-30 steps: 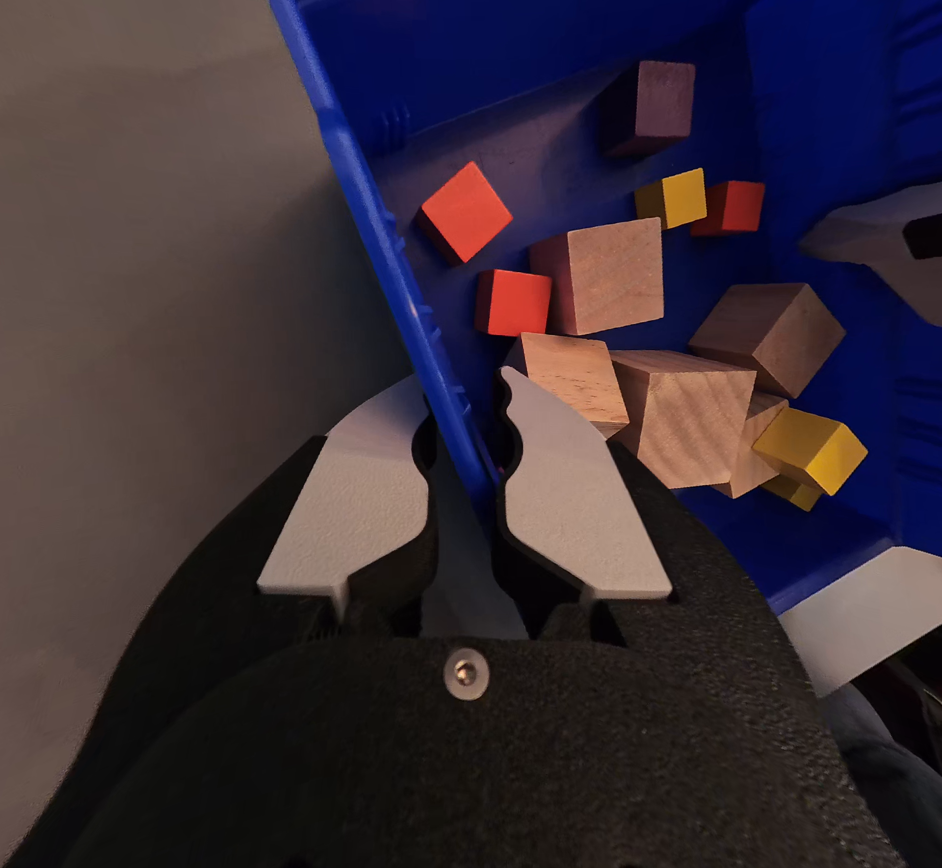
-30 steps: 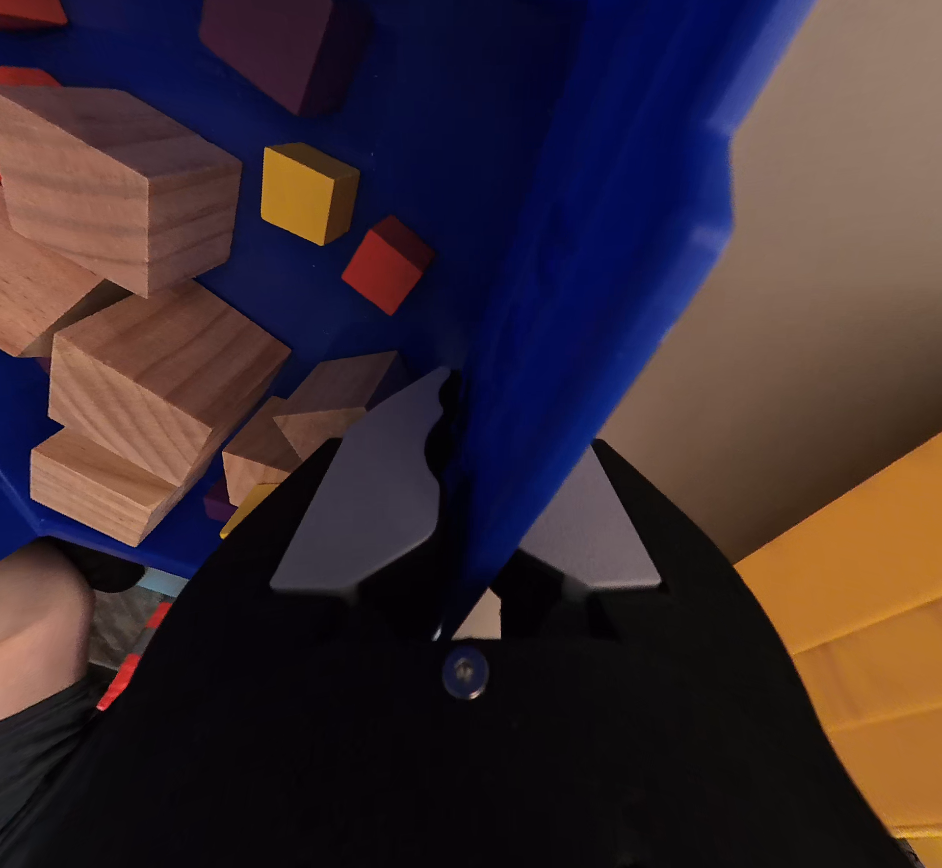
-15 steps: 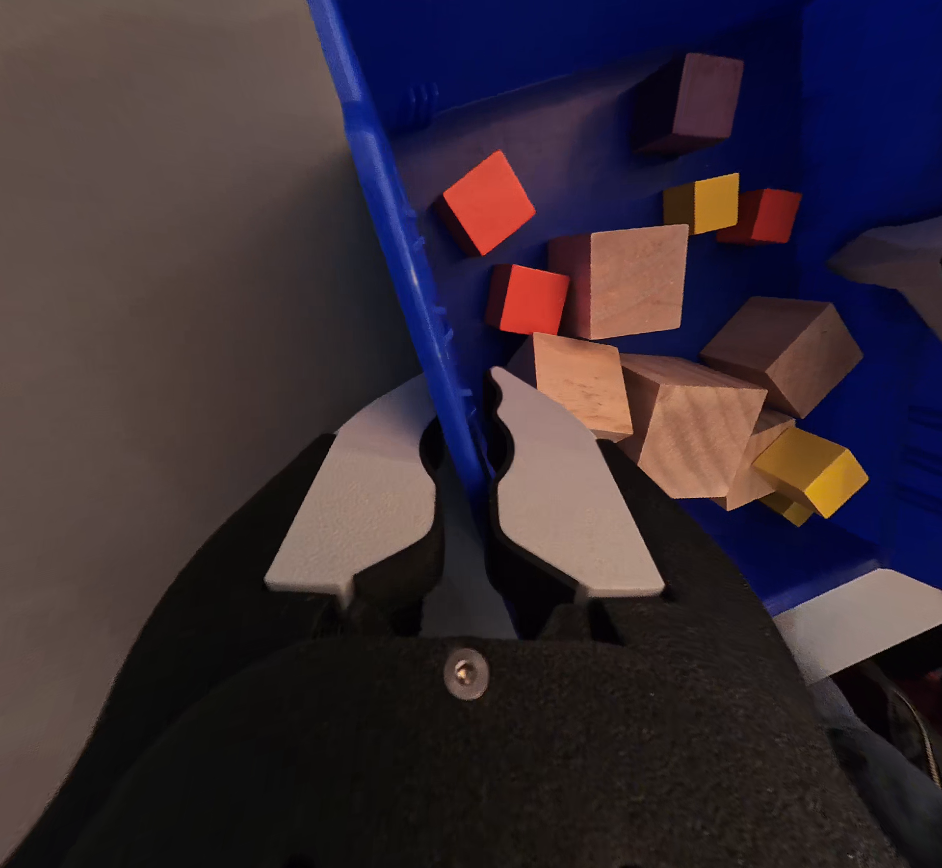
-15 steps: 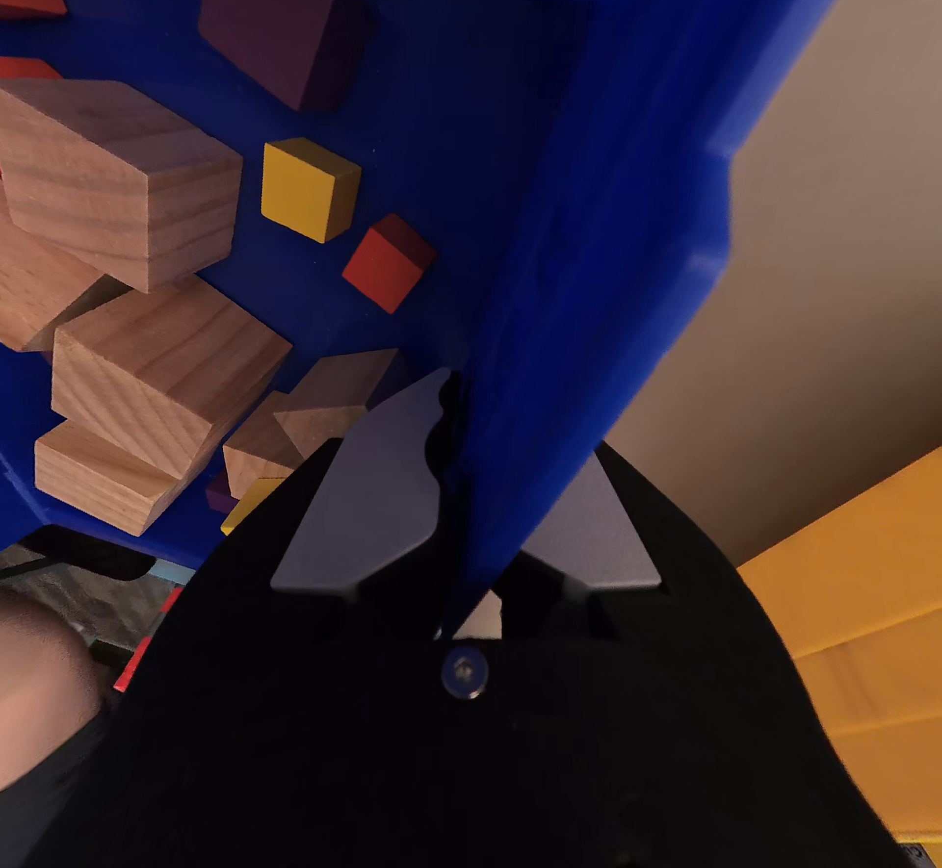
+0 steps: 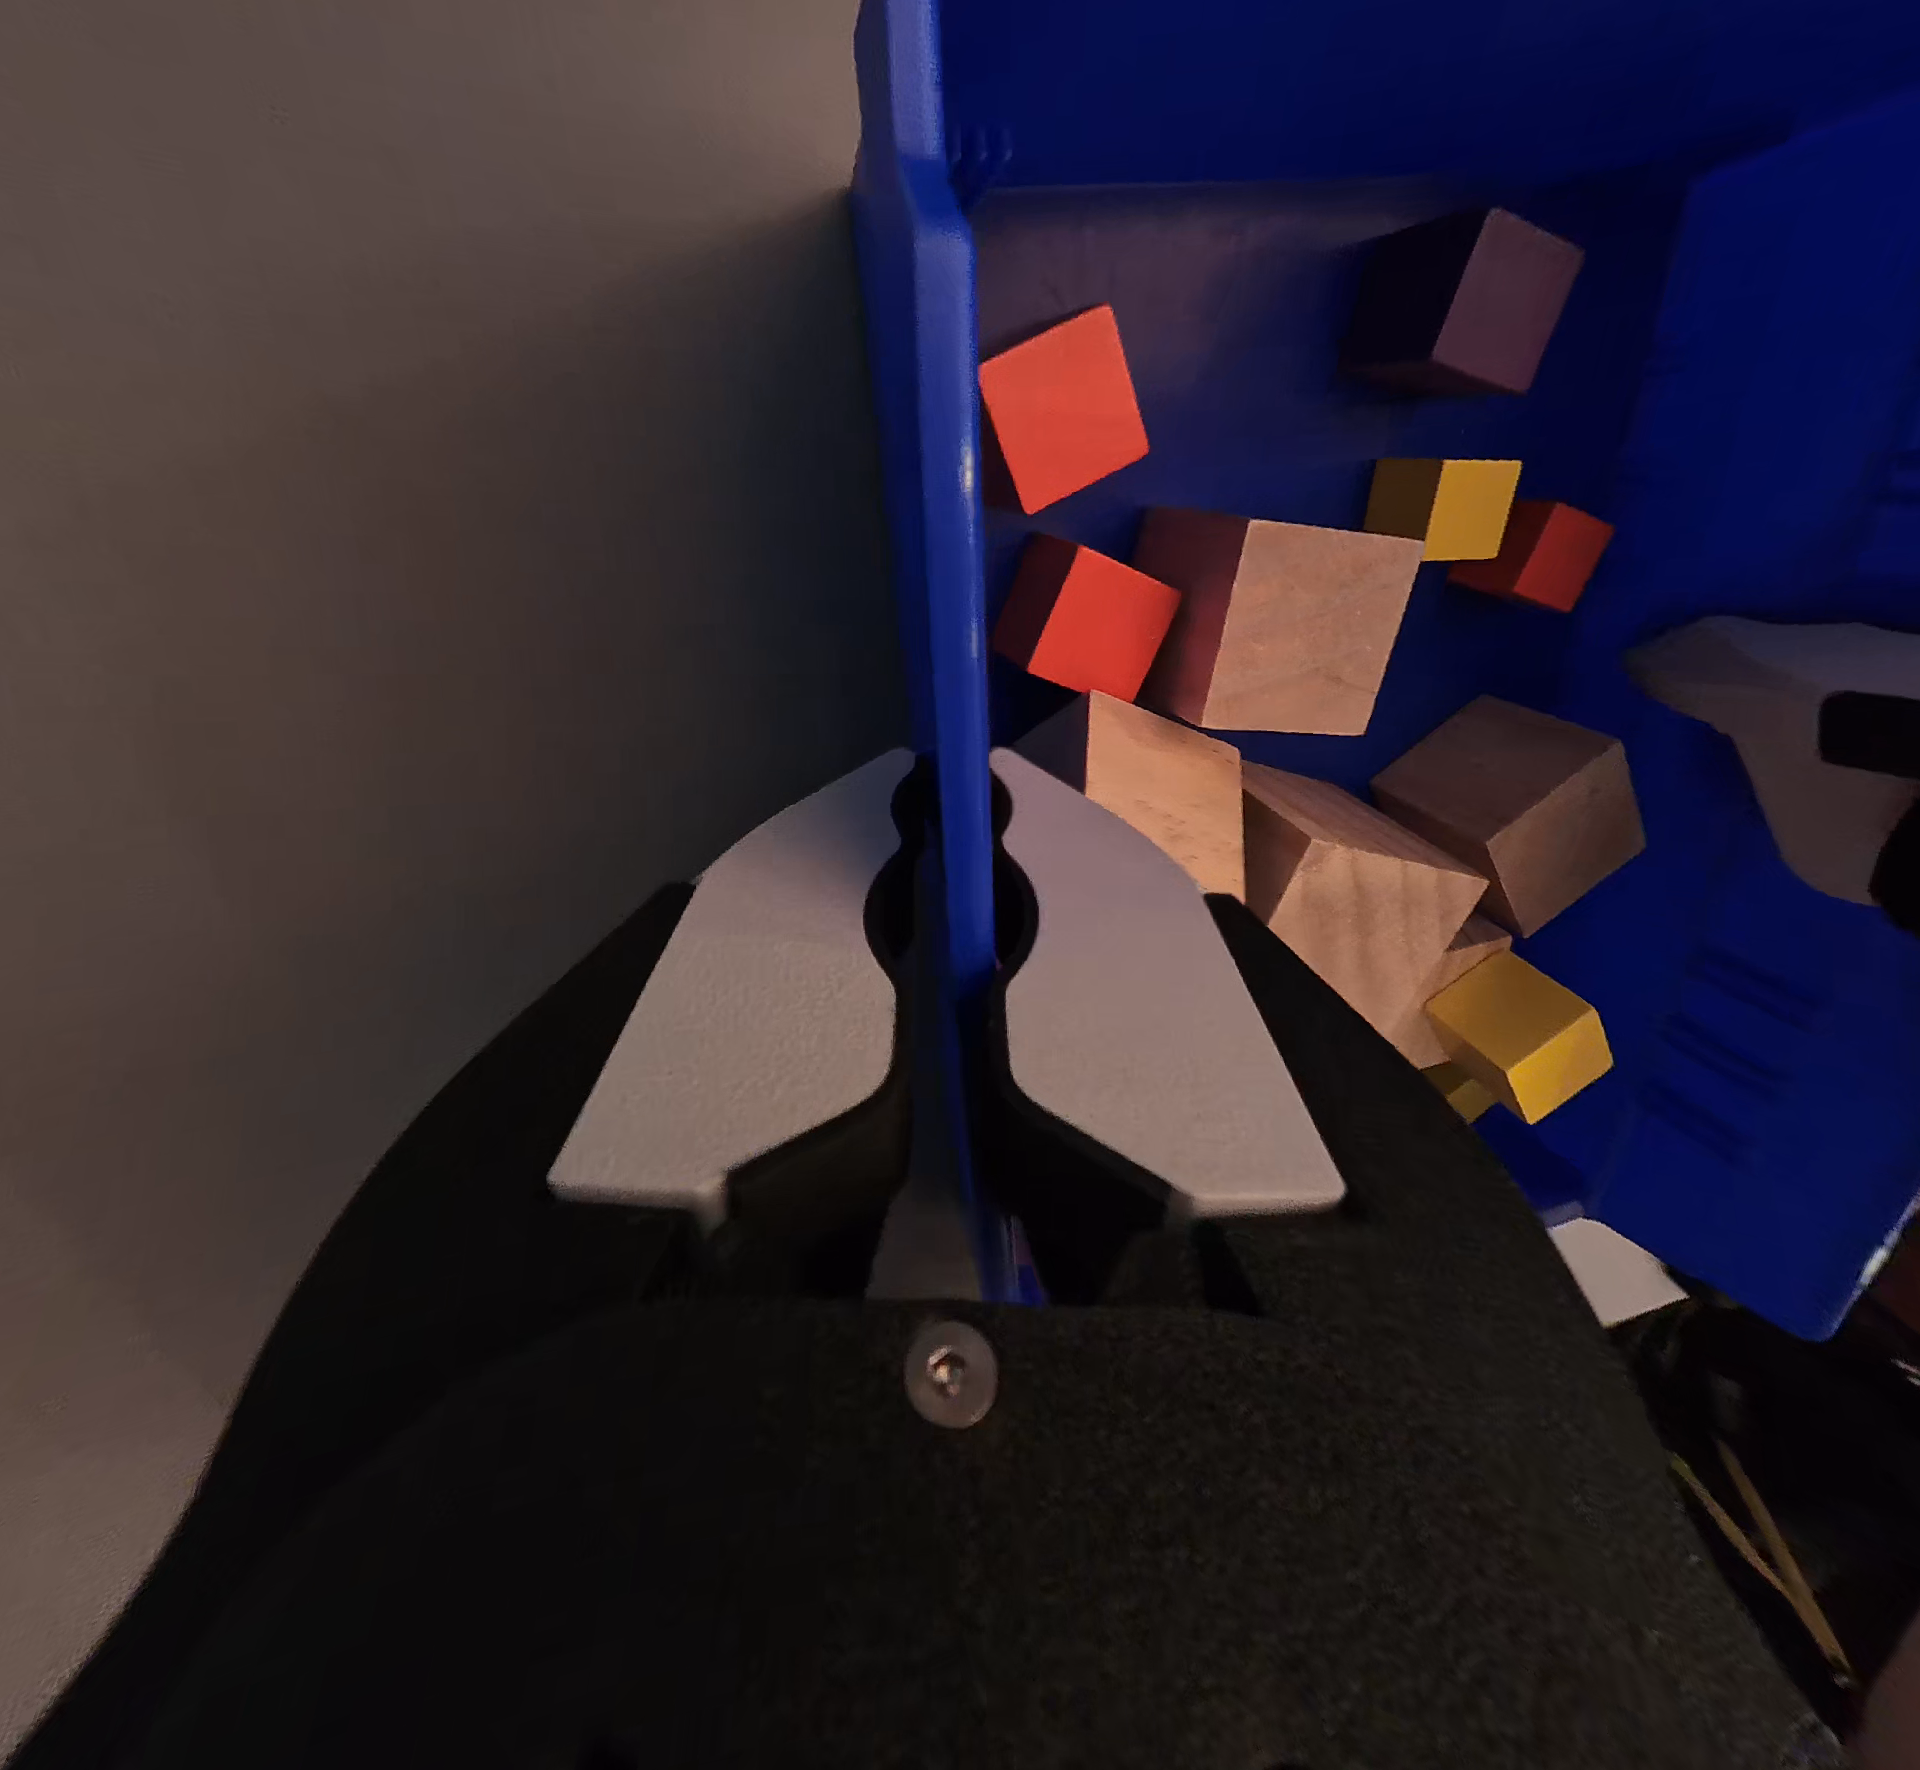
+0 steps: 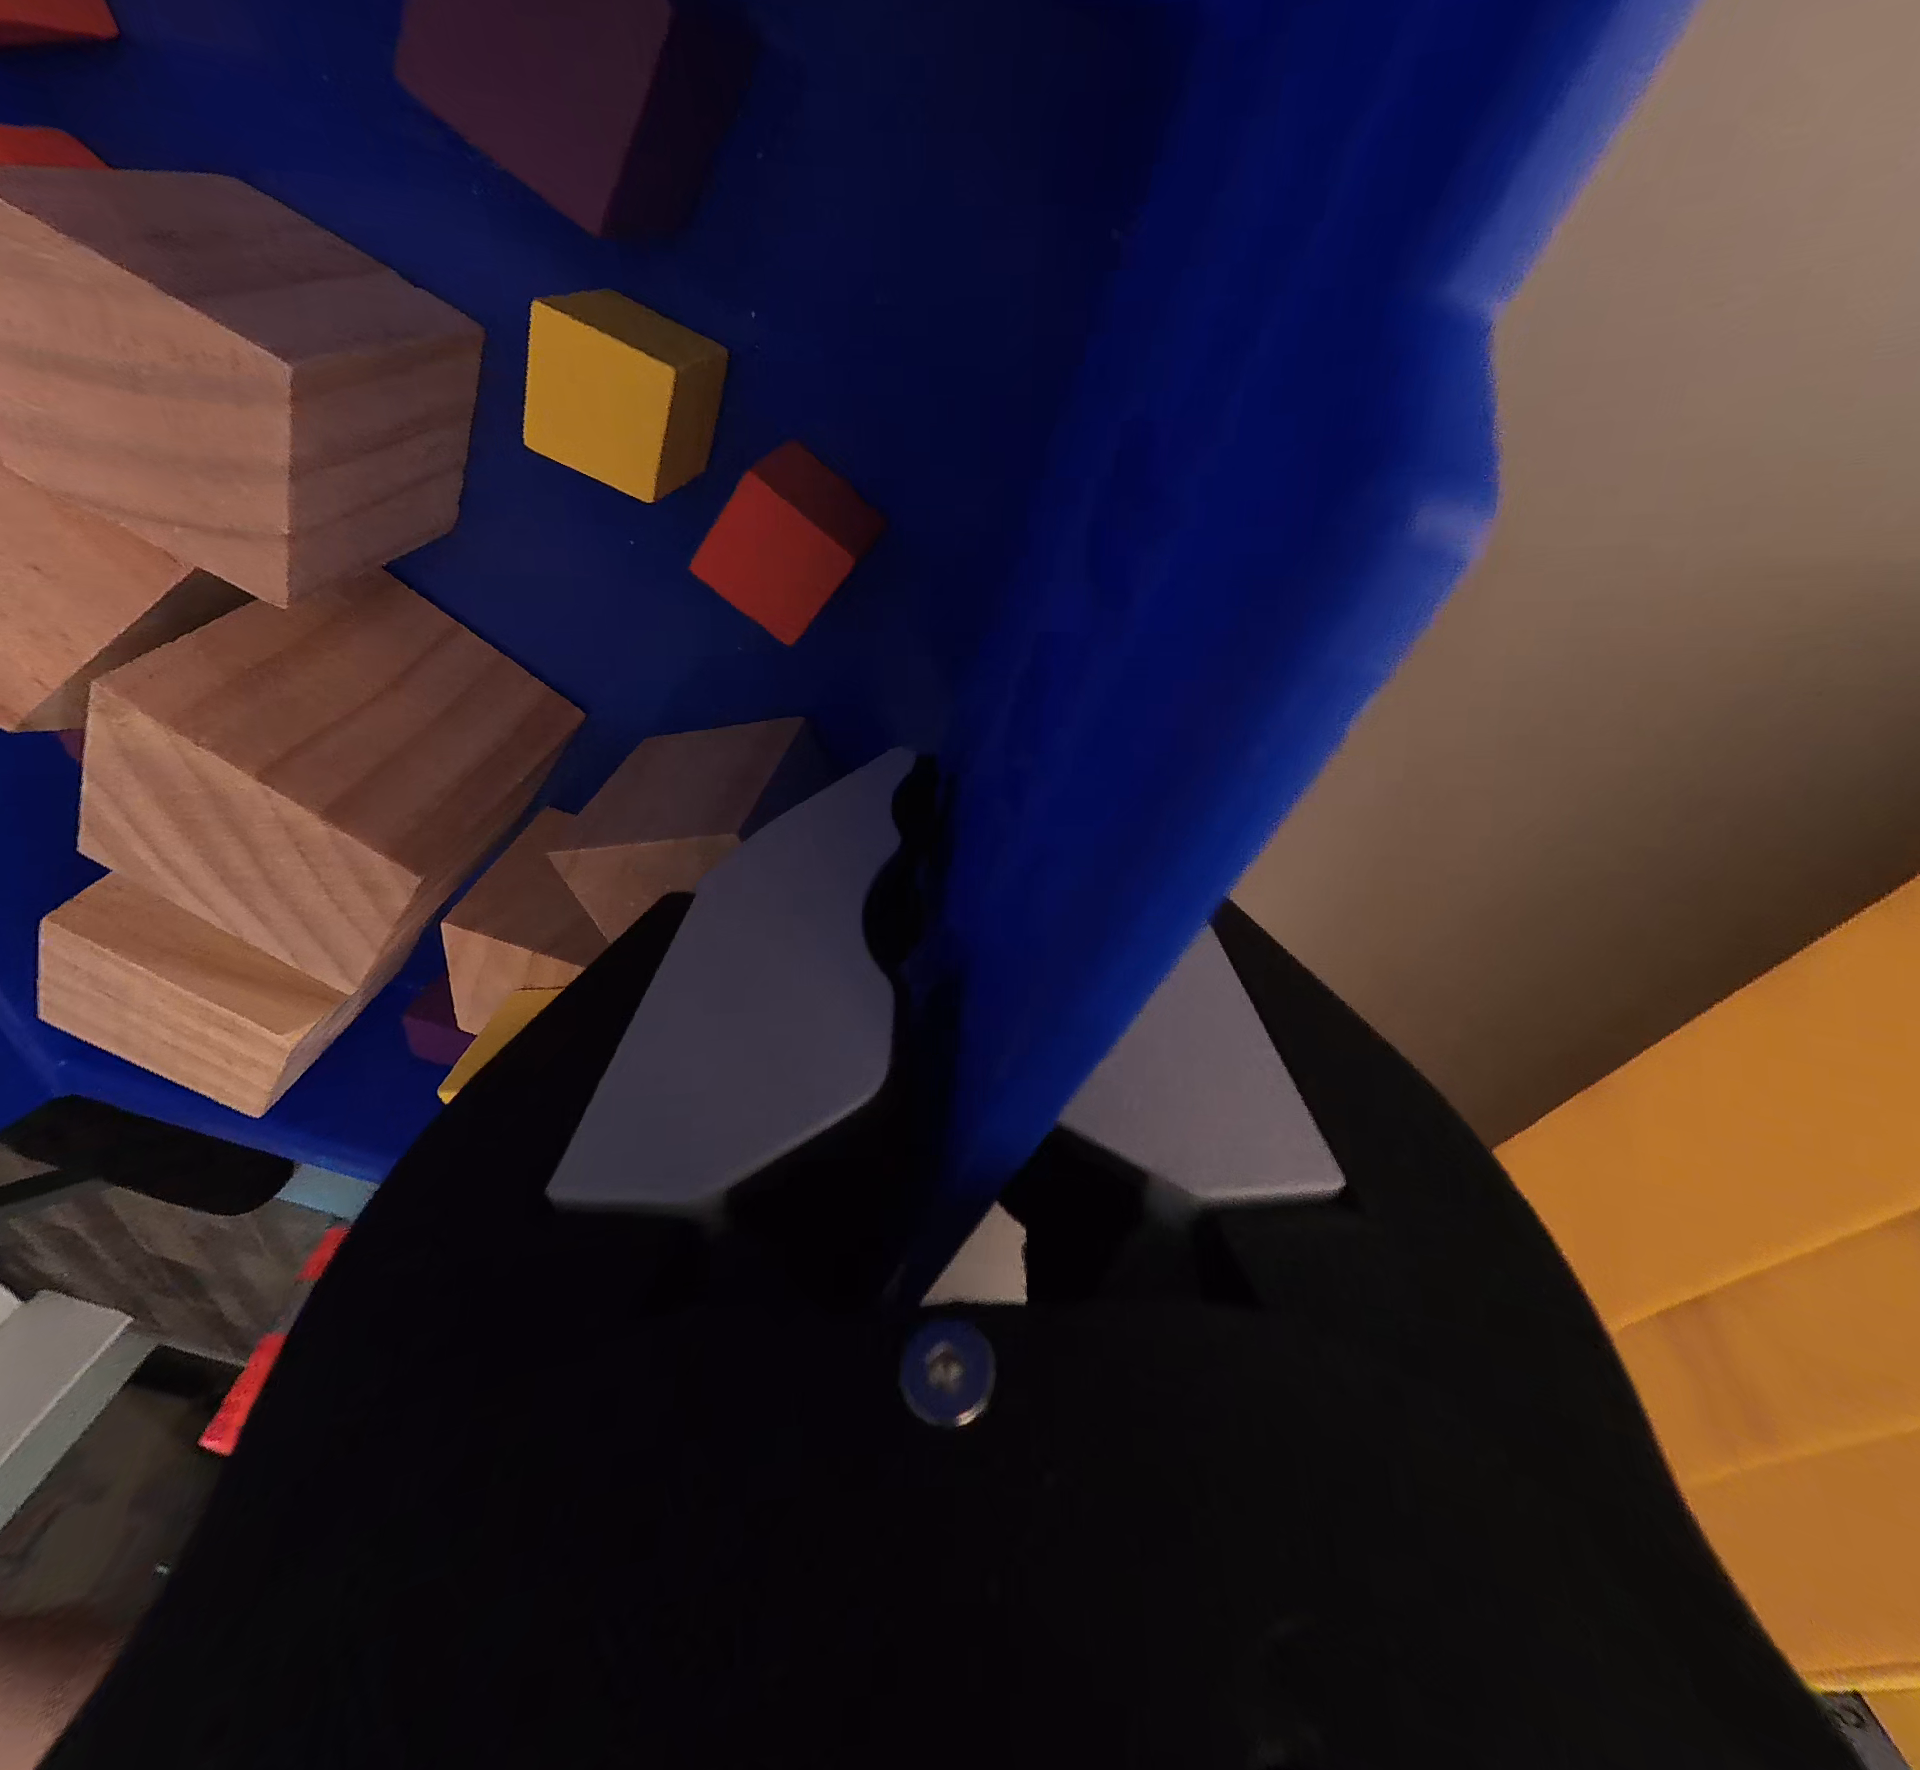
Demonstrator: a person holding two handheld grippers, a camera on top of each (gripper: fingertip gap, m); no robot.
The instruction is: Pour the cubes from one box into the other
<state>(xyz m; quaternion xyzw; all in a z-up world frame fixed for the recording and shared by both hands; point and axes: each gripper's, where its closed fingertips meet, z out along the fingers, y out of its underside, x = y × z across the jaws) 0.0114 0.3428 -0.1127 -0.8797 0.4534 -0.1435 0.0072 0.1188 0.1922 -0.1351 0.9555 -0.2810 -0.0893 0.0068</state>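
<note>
My left gripper (image 5: 951,764) is shut on the left wall of a blue box (image 5: 920,473). My right gripper (image 6: 935,775) is shut on the box's right wall (image 6: 1195,473); its far finger is hidden behind the wall. Inside lie several cubes: plain wooden cubes (image 5: 1299,640) (image 6: 301,764), red cubes (image 5: 1060,406) (image 6: 779,541), yellow cubes (image 5: 1522,1029) (image 6: 618,390) and a purple cube (image 5: 1475,312) (image 6: 530,32). The box is lifted and tilted, with cubes gathered toward its lower near edge. A finger of the right gripper shows in the left wrist view (image 5: 1787,744).
A yellow box (image 6: 1714,1253) stands at the lower right of the right wrist view. A plain grey surface (image 5: 416,473) lies left of the blue box. Clutter with a red strip (image 6: 239,1398) shows below the box at lower left.
In the left wrist view the blue box's wall has swung from slanted to upright and the box has shifted right. The cubes keep nearly the same places. Both grips are unchanged.
</note>
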